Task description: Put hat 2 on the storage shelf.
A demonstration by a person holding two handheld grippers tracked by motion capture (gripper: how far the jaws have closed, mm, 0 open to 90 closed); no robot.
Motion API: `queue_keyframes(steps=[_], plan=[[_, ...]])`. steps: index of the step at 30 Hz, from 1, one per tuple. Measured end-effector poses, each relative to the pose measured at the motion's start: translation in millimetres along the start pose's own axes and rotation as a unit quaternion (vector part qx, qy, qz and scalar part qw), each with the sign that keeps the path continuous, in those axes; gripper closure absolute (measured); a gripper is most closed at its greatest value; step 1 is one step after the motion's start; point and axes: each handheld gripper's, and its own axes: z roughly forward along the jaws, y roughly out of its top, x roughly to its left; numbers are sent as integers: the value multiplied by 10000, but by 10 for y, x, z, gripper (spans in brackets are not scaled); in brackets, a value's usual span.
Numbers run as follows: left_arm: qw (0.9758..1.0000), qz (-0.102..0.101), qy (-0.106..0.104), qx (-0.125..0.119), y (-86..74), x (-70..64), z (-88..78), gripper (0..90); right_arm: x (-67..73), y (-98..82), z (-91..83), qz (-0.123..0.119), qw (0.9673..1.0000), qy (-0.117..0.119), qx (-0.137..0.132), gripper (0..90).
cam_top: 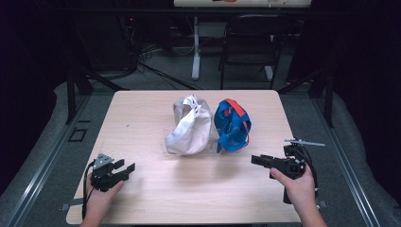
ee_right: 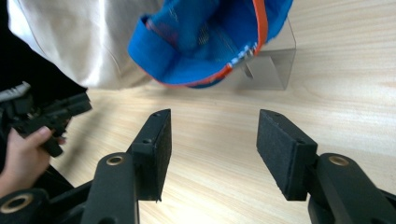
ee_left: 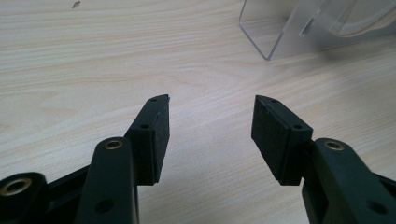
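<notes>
Your left hand-held gripper (cam_top: 126, 169): jaws spread, nothing between them, low over the bare worktop (cam_top: 142, 113), with the corner of a clear stand (ee_left: 271, 42) ahead and to its right. Your right hand-held gripper (cam_top: 255, 159): jaws spread wide and empty above the worktop; the blue cap (ee_right: 205, 42) sits on the stand just ahead of its tips, the white cap (ee_right: 79, 42) beside it, ahead and to the left.
</notes>
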Motion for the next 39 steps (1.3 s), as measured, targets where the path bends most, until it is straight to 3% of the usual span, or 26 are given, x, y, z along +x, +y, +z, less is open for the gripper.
queue_keyframes(steps=[7,10,14,20,27,39], plan=[[10000,8,-11,47,-1,2,-2,470,-92,-238,47,-112,9997,33,-212,449],[10000,3,-29,43,-4,2,6,470,-149,-326,61,-171,9995,-43,-274,449],[10000,22,-36,38,-7,-8,14,469,-238,-477,118,-126,9977,-242,-620,435],[10000,47,-59,28,-9,-19,21,468,-313,-631,235,-144,9957,-335,-850,450],[9999,57,-77,32,-12,-25,17,466,-360,-742,346,-240,9966,-371,-689,449],[9998,150,-128,97,-16,-78,62,466,-374,-781,396,-200,9951,-380,-888,449]])
